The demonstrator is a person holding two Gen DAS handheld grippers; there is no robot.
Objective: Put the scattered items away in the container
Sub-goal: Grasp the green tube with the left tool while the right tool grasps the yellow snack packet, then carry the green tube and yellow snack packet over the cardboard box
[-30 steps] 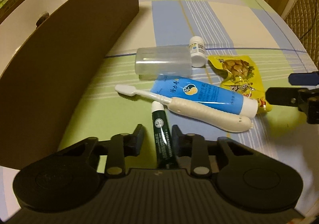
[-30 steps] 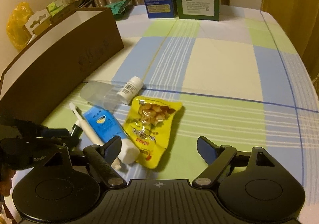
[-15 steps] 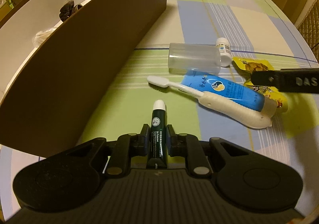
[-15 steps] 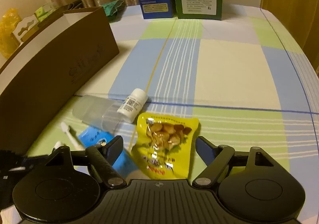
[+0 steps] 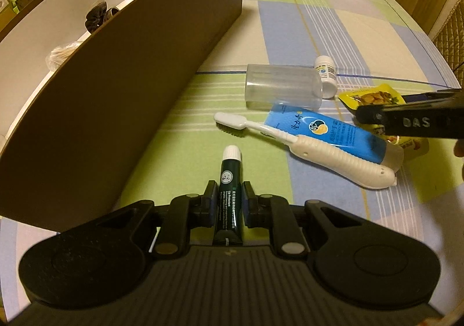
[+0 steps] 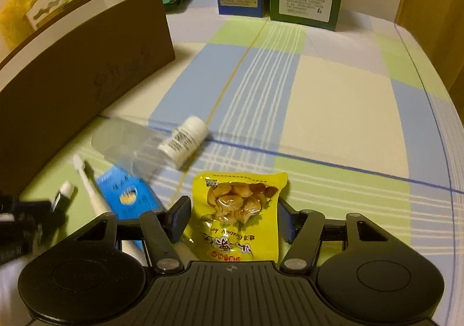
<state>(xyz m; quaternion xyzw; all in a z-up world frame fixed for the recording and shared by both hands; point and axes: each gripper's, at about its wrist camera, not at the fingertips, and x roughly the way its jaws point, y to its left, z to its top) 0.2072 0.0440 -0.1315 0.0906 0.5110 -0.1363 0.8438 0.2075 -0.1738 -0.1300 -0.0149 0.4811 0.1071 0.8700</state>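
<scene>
Lip balm tube [image 5: 229, 189] clamped in left gripper [image 5: 227, 204] jaws, cap pointing forward; right gripper [image 6: 233, 217] jaws closing around snack packet [image 6: 236, 210].

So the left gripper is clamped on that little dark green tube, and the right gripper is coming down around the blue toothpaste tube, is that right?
Not quite. The left gripper is indeed shut on the dark green tube. But the right gripper is closing around the yellow snack packet, not the blue toothpaste tube, which lies beside it to the left. The right wrist view shows this.
</scene>
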